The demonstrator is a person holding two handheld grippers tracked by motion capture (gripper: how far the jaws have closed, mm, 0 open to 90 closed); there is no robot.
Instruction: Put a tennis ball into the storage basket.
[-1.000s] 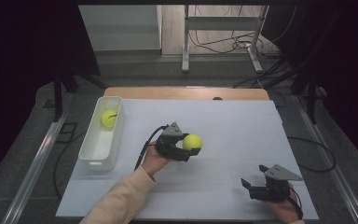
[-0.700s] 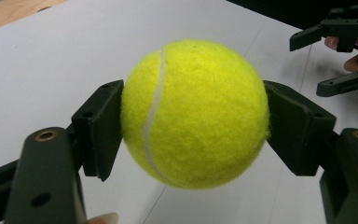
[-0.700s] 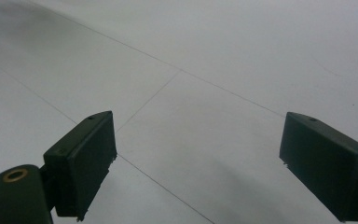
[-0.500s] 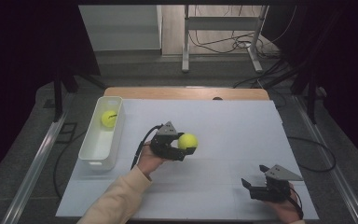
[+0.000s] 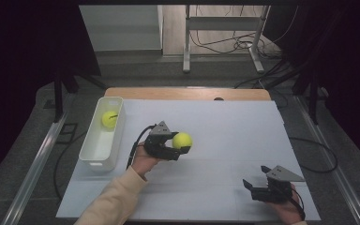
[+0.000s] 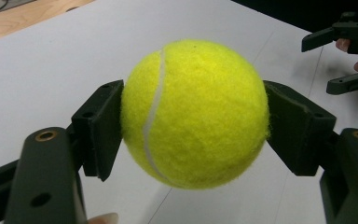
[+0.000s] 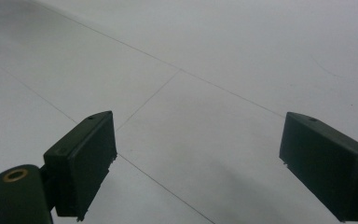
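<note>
While one tennis ball (image 5: 108,118) is already seen lying in the white bin (image 5: 88,154) at ten o'clock on the table (image 5: 225,126), a second ball (image 5: 182,140) is pinched between the left gripper's (image 5: 180,152) jaws, lifted near the centre. Its delivery is judged outstanding. The right gripper (image 5: 254,182), at five o'clock, is held spread and empty.

A white bin (image 5: 93,154) stands near the left edge of the white tabletop (image 5: 234,136), and a ball (image 5: 108,119) lies in its far end. Beyond the tabletop, cables (image 5: 225,44) trail across the floor around a metal stand (image 5: 222,28).
</note>
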